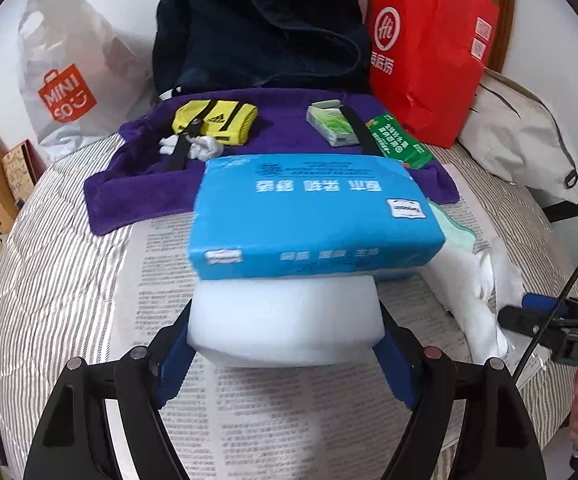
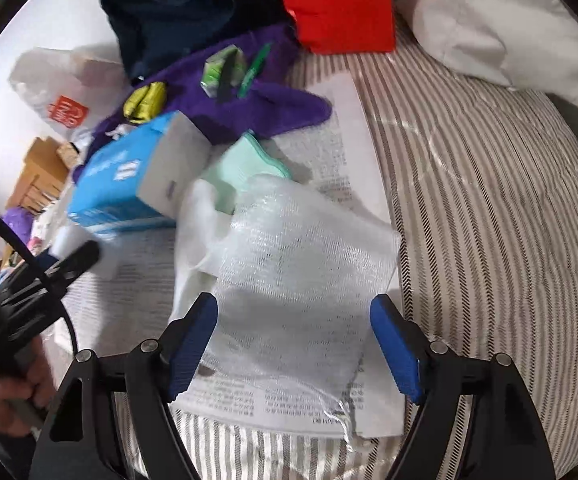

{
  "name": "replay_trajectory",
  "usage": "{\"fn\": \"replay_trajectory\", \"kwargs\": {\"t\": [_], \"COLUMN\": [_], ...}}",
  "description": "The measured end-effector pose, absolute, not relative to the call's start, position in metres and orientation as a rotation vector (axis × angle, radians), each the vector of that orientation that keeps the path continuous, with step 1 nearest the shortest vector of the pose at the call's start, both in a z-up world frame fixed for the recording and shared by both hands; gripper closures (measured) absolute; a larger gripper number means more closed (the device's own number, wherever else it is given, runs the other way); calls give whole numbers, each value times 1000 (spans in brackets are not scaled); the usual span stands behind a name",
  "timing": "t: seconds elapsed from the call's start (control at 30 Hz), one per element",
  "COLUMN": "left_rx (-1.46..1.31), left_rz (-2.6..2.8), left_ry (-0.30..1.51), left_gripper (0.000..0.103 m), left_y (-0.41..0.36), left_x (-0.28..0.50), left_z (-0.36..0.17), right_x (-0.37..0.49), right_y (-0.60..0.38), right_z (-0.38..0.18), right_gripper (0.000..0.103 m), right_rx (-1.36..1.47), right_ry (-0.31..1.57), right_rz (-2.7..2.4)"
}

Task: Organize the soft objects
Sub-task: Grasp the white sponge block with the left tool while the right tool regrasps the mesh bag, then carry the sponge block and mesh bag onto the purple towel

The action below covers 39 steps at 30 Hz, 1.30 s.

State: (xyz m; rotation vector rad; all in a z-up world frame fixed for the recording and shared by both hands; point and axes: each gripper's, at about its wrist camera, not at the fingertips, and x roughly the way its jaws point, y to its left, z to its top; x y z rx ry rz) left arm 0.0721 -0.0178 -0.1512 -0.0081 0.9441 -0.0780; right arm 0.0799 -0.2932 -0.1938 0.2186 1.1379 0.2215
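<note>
Both jaws stand wide apart. On the left gripper (image 1: 285,354) the blue pads flank a white foam block (image 1: 285,320); whether they press on its sides cannot be told from the left wrist view, as the pad faces are partly hidden behind the block. A blue tissue pack (image 1: 313,216) lies on top of the foam block, toward 12 o'clock from it. Both rest on a newspaper (image 1: 249,412) spread over a striped quilt (image 1: 57,280).

On the right gripper (image 2: 293,340) the jaws are released; the blue pads stand on either side of a sheet of white mesh foam wrap (image 2: 301,264) that lies on the newspaper, and they do not press on it. At 11 o'clock from the wrap a mint green cloth (image 2: 245,164) lies half under it, and a white cloth (image 2: 197,236) lies at 9 o'clock, touching it.

Farther away, at 12 o'clock in the left wrist view, a purple towel (image 1: 129,184) carries a yellow pouch (image 1: 217,122), a small green tissue packet (image 1: 331,122) and a green box (image 1: 399,142). Behind the towel stand a dark navy bag (image 1: 257,32), a red paper bag (image 1: 429,56) at 1 o'clock and a white Miniso plastic bag (image 1: 69,68) at 10 o'clock. A white canvas bag (image 1: 525,136) lies at 2 o'clock.
</note>
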Motion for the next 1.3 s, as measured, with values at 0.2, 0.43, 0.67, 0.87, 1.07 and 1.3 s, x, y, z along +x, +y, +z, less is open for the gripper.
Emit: {"fn": "replay_trajectory", "kwargs": {"t": [0.2,0.43,0.67,0.87,1.07,1.3], "left_rx": [-45,-67,-84,-82,-93,-104], "left_rz": [-72,-77,-85,-96,-91,-99], "left_ry": [954,949,953,962,958,954], "left_gripper": [24,24,23,23,23,23], "left_y": [-1,11,16,16,22,27], "left_x": [66,61,57,54,51,50], "left_z": [-153,-149,-149,-150,-149,-147], "right_x": [81,74,53,68,78,62], "right_y": [-299,-301,-283,-271,-272,-280], "right_z": [-192,-188,-173,-183,-188,-162], "right_gripper": [91,83,30,31,87,100], "right_rx": [266,239,191,170,172,166], "right_ry": [1123,1139,1103,1090,1100,1061], "right_rz": [264,269,296,211,256,267]}}
